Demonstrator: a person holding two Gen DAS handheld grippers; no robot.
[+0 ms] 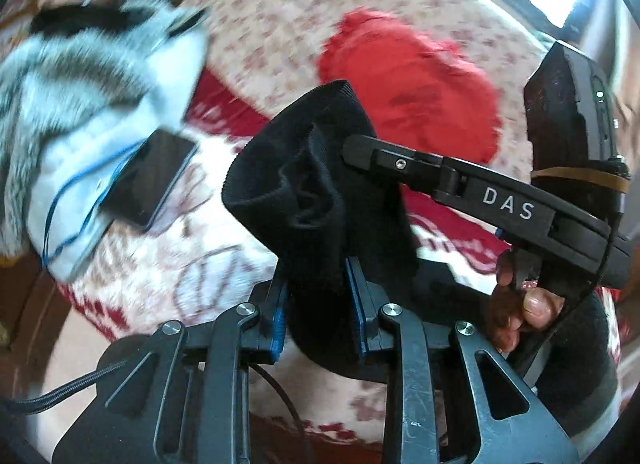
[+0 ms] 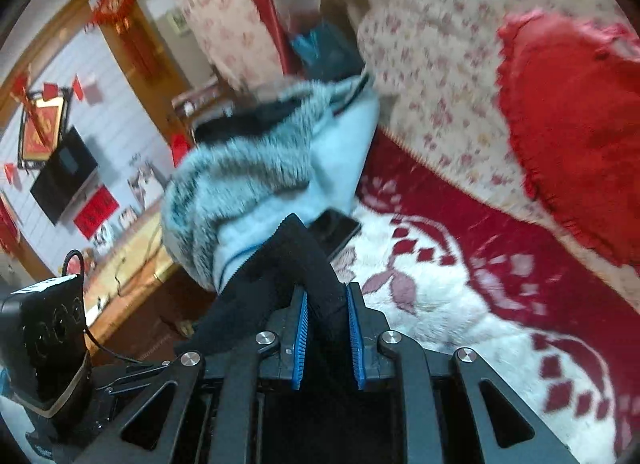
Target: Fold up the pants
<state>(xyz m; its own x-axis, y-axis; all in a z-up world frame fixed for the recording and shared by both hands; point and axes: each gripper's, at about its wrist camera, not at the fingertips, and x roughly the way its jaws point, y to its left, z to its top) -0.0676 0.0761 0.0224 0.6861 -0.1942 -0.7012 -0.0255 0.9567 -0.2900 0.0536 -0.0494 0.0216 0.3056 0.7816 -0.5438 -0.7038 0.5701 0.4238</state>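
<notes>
So both grippers have hold of the black ribbed-knit pants (image 1: 316, 183) right now. The left hand-held gripper (image 1: 320, 304) has its blue pads (image 1: 280, 316) squeezed in on a thick bunch of the black fabric, so the jaws are only partly closed, pinched on cloth. Above the pads the fabric bulges up into a rolled, ribbed edge that looks like a waistband or cuff, hard to say which.

The right hand-held gripper (image 2: 326, 328) is doing the same thing: blue pads (image 2: 300, 336) pressed onto a narrower strip of the black pants (image 2: 296, 264), which stands up in a peak between them and trails off to the lower left of that view. In the left wrist view you can see the right gripper (image 1: 480, 191) from the side, marked "DAS", its tip touching the same bunch of fabric, with a person's fingers (image 1: 524, 304) wrapped around its handle.

The pants hang over a sofa seat covered with a white and red patterned fleece blanket (image 2: 440, 304). Behind it is a cream floral sofa back (image 2: 440, 43) with a red frilly heart-shaped cushion (image 2: 572, 123) leaning against it. Off to the left side lies a pale blue jacket with a grey fur trim (image 2: 256, 175), and a dark smartphone (image 1: 152, 175) with a thin blue cable sits on it. Everything beyond the grippers is pretty blurry.
</notes>
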